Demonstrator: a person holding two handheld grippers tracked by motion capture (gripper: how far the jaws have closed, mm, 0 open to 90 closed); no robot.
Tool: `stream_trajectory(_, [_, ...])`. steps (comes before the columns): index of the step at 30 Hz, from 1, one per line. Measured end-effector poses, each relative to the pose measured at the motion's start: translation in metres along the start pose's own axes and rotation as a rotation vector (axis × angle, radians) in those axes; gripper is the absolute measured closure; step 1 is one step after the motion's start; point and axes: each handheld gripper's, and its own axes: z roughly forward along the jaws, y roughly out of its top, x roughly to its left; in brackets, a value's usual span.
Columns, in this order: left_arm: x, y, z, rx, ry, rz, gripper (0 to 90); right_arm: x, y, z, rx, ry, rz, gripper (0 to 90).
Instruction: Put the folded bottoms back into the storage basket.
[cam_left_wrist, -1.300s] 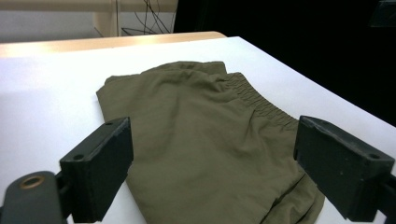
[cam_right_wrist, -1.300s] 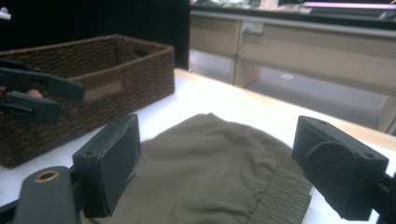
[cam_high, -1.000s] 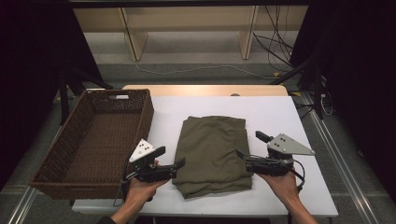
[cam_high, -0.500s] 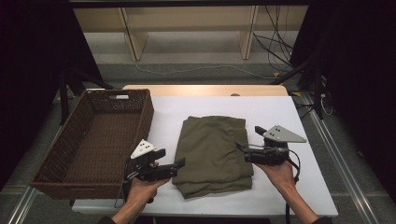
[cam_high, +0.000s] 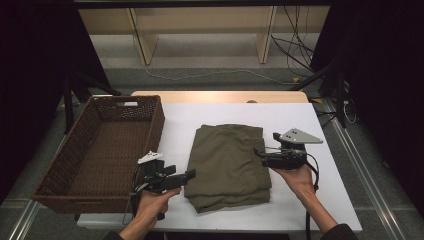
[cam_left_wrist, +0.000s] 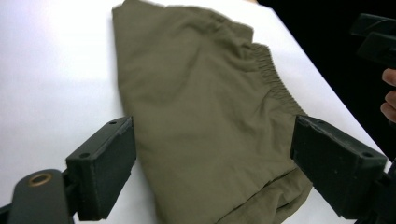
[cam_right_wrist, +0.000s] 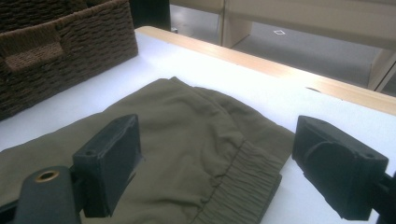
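Observation:
A folded olive-green garment (cam_high: 229, 162) with an elastic waistband lies on the white table (cam_high: 300, 120). My left gripper (cam_high: 191, 174) sits at the garment's near left edge, open, with the cloth (cam_left_wrist: 210, 116) spread between its jaws. My right gripper (cam_high: 257, 152) hovers at the garment's right edge, open, a little above the waistband (cam_right_wrist: 233, 191). The cloth (cam_right_wrist: 177, 135) fills the gap between its wide-apart jaws. Neither gripper holds anything.
A brown wicker basket (cam_high: 65, 165) with nothing in it stands on the left of the table; its wall (cam_right_wrist: 65, 51) is in the right gripper view too. Bare tabletop lies behind the garment. Wooden shelf legs (cam_high: 265, 35) and cables (cam_high: 295, 55) are on the floor beyond.
My right gripper has moved up and away along the garment's right edge. The left gripper has barely shifted. The garment lies as before.

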Motion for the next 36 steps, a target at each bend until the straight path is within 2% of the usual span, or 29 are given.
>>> stream_trajectory(2, [0.003, -0.001, 0.003, 0.027, 0.008, -0.043, 14.1, -0.002, 0.0, 0.003, 0.011, -0.002, 0.003, 16.8])
stream_trajectory(7, [0.005, -0.003, 0.006, 0.058, 0.032, -0.063, 14.2, -0.009, 0.001, 0.012, 0.046, 0.003, 0.009, 16.6])
stream_trajectory(9, [0.006, -0.004, 0.008, 0.076, 0.04, -0.072, 14.2, -0.014, 0.001, 0.019, 0.091, 0.015, 0.0, 16.3])
stream_trajectory(10, [0.006, -0.005, 0.01, 0.088, 0.039, -0.084, 14.2, -0.019, 0.001, 0.026, 0.116, 0.001, -0.018, 16.2])
stream_trajectory(11, [0.007, -0.006, 0.01, 0.095, 0.04, -0.095, 14.2, -0.019, 0.001, 0.026, 0.116, 0.001, -0.018, 16.2])
stream_trajectory(16, [0.012, -0.007, 0.014, 0.112, 0.042, -0.141, 14.2, -0.034, -0.002, 0.042, 0.188, 0.018, 0.026, 16.0])
stream_trajectory(18, [0.013, -0.008, 0.014, 0.118, 0.041, -0.153, 14.3, -0.039, -0.003, 0.047, 0.2, 0.019, 0.04, 16.0])
stream_trajectory(21, [0.013, -0.008, 0.015, 0.133, 0.046, -0.151, 14.3, -0.043, -0.004, 0.052, 0.21, 0.016, 0.054, 15.9])
stream_trajectory(23, [0.014, -0.009, 0.017, 0.138, 0.046, -0.167, 14.4, -0.048, -0.005, 0.058, 0.226, 0.021, 0.075, 15.9])
stream_trajectory(25, [0.016, -0.01, 0.018, 0.152, 0.037, -0.202, 14.6, -0.053, -0.006, 0.062, 0.24, 0.026, 0.087, 16.0])
stream_trajectory(26, [0.019, -0.012, 0.02, 0.166, 0.038, -0.216, 15.1, -0.058, -0.006, 0.068, 0.257, 0.04, 0.112, 16.1])
stream_trajectory(27, [0.019, -0.012, 0.02, 0.166, 0.038, -0.216, 15.1, -0.058, -0.006, 0.068, 0.257, 0.04, 0.112, 16.1])
stream_trajectory(28, [0.02, -0.013, 0.021, 0.171, 0.041, -0.233, 15.2, -0.063, -0.007, 0.073, 0.282, 0.05, 0.119, 16.1])
stream_trajectory(30, [0.021, -0.014, 0.022, 0.171, 0.044, -0.245, 15.2, -0.065, -0.007, 0.075, 0.292, 0.062, 0.121, 16.1])
stream_trajectory(31, [0.021, -0.014, 0.022, 0.175, 0.045, -0.247, 15.5, -0.069, -0.007, 0.078, 0.314, 0.079, 0.13, 15.9])
stream_trajectory(36, [0.024, -0.016, 0.024, 0.185, 0.049, -0.262, 16.2, -0.078, -0.004, 0.082, 0.327, 0.079, 0.156, 15.8])
